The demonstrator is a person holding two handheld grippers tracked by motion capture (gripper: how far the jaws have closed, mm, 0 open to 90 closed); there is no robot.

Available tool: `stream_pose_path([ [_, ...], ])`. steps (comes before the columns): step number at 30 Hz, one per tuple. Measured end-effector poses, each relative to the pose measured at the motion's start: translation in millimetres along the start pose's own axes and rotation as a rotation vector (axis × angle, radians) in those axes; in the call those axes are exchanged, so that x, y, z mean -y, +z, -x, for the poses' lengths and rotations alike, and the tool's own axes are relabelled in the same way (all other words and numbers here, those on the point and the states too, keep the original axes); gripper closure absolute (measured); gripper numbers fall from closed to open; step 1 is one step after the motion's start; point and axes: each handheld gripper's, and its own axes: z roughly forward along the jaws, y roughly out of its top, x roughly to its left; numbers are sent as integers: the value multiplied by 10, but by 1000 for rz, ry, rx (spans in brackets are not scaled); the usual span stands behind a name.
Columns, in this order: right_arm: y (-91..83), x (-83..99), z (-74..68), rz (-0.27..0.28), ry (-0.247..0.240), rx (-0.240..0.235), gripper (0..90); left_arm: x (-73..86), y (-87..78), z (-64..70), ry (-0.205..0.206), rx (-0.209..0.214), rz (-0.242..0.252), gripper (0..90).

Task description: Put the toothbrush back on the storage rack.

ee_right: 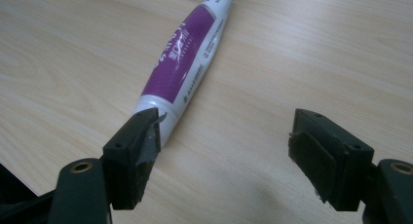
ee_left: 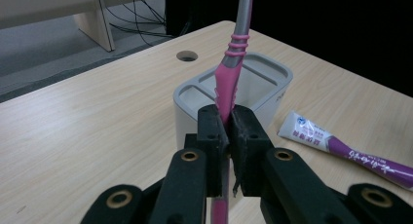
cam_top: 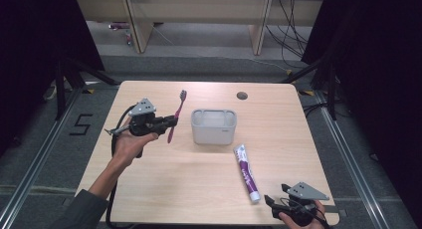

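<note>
One holder (cam_top: 214,126) (seemingly empty)

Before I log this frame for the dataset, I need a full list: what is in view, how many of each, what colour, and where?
Toothbrush: one, pink and grey, clamped upright in the left tool, left of the holder.
Holder: one, grey, compartmented, middle of the table.
Toothpaste tube: one, purple and white, lying flat right of centre, cap end toward the near edge.
Table: one, light wood, round cable hole near the far edge.
Desk legs and cables: pale wood, black, on the floor beyond the table.
Left tool: black, jaws shut on the toothbrush handle, held in the left hand.
Right tool: black, jaws open, at the near right edge by the tube's cap.
</note>
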Motion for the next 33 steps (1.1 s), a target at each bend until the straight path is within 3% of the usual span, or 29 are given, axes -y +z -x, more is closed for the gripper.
stream_pose_path([
  [5, -1, 2, -10, -6, 18, -8, 276, -31, 51, -8, -12, -1, 9, 825],
  [6, 0, -4, 12, 4, -15, 2, 276, -42, 64, -4, -13, -3, 16, 825],
  [8, -3, 1, -13, -6, 25, -8, 276, -83, 100, 9, -14, -3, 36, 825],
  [13, -6, -2, -12, -7, 26, -9, 275, -167, 179, 36, -8, -9, 48, 825],
  [14, -3, 1, 1, 3, 6, 1, 275, -183, 194, 42, -10, -8, 51, 825],
  [23, -5, 4, -9, -2, 31, -10, 275, -294, 339, 85, -23, 3, 70, 825],
  [25, 0, 4, 22, 12, -12, -1, 275, -330, 388, 86, -36, 5, 82, 825],
  [30, 2, 3, -3, 1, 22, -14, 275, -382, 470, 82, -35, -10, 79, 825],
  [33, 0, 3, -4, -1, 22, -11, 275, -423, 504, 75, -55, 11, 85, 825],
])
